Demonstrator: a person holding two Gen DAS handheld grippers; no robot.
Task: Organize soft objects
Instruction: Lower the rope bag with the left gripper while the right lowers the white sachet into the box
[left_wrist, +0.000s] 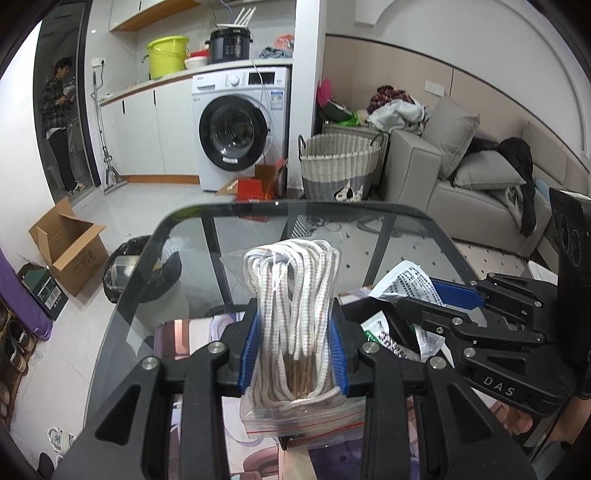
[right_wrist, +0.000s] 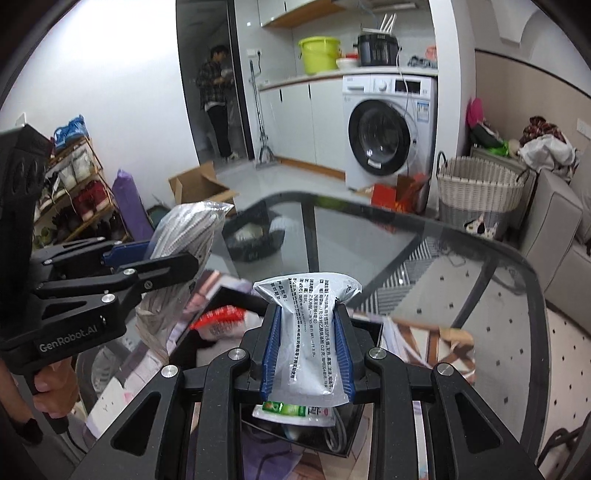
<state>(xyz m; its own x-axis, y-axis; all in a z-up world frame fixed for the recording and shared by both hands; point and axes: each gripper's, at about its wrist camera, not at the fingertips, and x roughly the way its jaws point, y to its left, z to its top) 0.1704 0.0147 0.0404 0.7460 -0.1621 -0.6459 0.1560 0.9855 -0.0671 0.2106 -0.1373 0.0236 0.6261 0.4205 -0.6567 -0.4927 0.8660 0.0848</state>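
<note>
On my left, the left tongs (left_wrist: 293, 343) are clenched on a clear zip bag of white cord (left_wrist: 293, 295); the blue pads press its sides and the coiled loops stand up above them. The bag's red-striped bottom hangs below the pads, over the near edge of the glass bench (left_wrist: 369, 221). From the right wrist view I see the same bag (right_wrist: 177, 251) tilted up, held above the bench's left side.

Under both tongs sits a black tray (right_wrist: 373, 332) on a printed mat (left_wrist: 177, 332), near the bench's front edge. Inside the tray I can make out a red-and-white packet (right_wrist: 221, 317) and a green-labelled packet (right_wrist: 291, 410); the rest is hidden.

On my right, the right tongs (right_wrist: 308, 354) are clenched on a white packet (right_wrist: 308, 332) with black print, pinched at its middle so the top flares out. It hangs just above the tray. In the left wrist view, that packet (left_wrist: 406, 277) shows beside the cord bag, close but apart.

Past the far edge of the bench stand a wicker basket (left_wrist: 340, 162) and a washing machine (left_wrist: 240, 125) on the floor.
</note>
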